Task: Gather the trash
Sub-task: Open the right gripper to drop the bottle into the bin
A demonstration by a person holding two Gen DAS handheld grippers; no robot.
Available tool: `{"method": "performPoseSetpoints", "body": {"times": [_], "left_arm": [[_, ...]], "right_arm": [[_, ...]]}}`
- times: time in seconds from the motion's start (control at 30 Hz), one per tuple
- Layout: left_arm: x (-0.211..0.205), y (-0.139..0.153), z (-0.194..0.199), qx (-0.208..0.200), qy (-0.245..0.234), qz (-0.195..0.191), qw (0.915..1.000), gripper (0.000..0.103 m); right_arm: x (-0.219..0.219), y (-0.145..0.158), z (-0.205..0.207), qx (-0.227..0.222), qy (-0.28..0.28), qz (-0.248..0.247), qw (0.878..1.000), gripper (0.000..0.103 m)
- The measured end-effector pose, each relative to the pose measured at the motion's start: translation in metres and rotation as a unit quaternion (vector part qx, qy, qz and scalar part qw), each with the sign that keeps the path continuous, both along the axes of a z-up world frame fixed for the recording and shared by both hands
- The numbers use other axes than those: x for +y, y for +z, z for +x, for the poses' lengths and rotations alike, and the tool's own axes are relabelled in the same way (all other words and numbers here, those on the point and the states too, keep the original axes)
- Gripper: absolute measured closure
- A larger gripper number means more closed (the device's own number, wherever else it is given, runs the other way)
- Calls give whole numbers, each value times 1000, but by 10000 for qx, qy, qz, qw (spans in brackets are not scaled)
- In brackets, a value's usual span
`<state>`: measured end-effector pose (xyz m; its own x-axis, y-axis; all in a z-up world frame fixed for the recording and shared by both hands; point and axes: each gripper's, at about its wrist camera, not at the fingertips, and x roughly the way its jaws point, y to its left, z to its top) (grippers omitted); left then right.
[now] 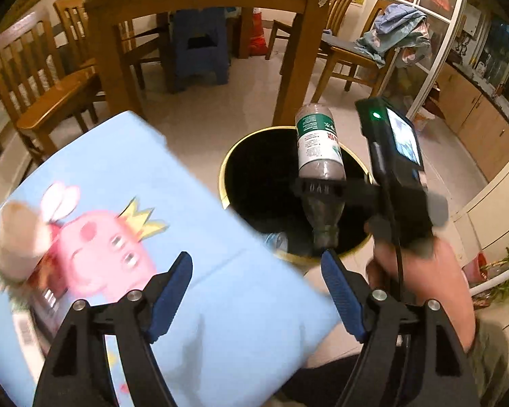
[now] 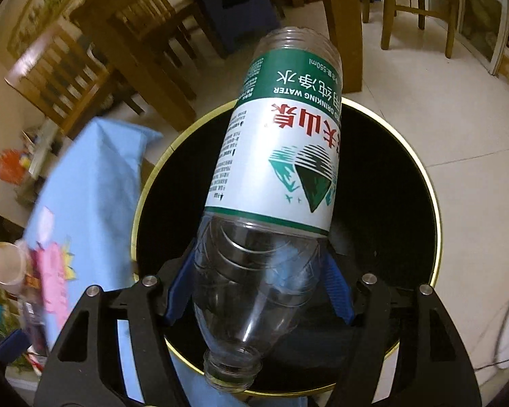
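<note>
A clear, capless water bottle (image 2: 278, 156) with a green and white label hangs neck down over the black bin with a gold rim (image 2: 434, 203). My right gripper (image 2: 259, 288) is shut on its lower body, with a blue pad against each side. In the left wrist view the same bottle (image 1: 317, 142) stands upside down above the bin (image 1: 225, 166), with the right gripper (image 1: 322, 190) across its shoulder and a hand (image 1: 420, 271) behind it. My left gripper (image 1: 258, 293) is open and empty above a blue cartoon cloth (image 1: 135, 176). A paper cup (image 1: 17, 237) lies blurred at the cloth's left.
A wooden table's leg (image 1: 295, 57) stands just behind the bin, with chairs (image 1: 37, 78) around it and a blue stool (image 1: 200, 47) underneath. The blue cloth (image 2: 91, 186) borders the bin's left side. Crumpled clear plastic (image 1: 278, 240) lies inside the bin. Cabinets (image 1: 475, 125) line the right wall.
</note>
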<state>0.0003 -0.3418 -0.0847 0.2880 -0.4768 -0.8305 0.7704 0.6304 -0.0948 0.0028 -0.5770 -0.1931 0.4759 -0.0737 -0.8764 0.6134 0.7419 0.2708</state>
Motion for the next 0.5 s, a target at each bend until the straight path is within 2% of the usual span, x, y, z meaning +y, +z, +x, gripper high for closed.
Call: {"method": "performPoseSetpoints", "body": {"times": [0.03, 0.07, 0.3, 0.4, 0.5], "left_arm": [[8, 1, -2, -22, 51, -3, 10000, 28], [17, 1, -3, -44, 105, -14, 9999, 28], [110, 13, 4, -347, 890, -112, 9954, 26], [160, 16, 14, -544, 1389, -109, 9888, 22], [205, 15, 27, -601, 1847, -81, 9809, 19]], "right_arm": [[3, 0, 1, 53, -20, -95, 9999, 24], [4, 2, 1, 89, -50, -220, 9997, 21], [15, 15, -5, 68, -276, -740, 9969, 21], [27, 32, -13, -323, -189, -804, 9961, 22], [67, 55, -17, -813, 335, -875, 9923, 22]]}}
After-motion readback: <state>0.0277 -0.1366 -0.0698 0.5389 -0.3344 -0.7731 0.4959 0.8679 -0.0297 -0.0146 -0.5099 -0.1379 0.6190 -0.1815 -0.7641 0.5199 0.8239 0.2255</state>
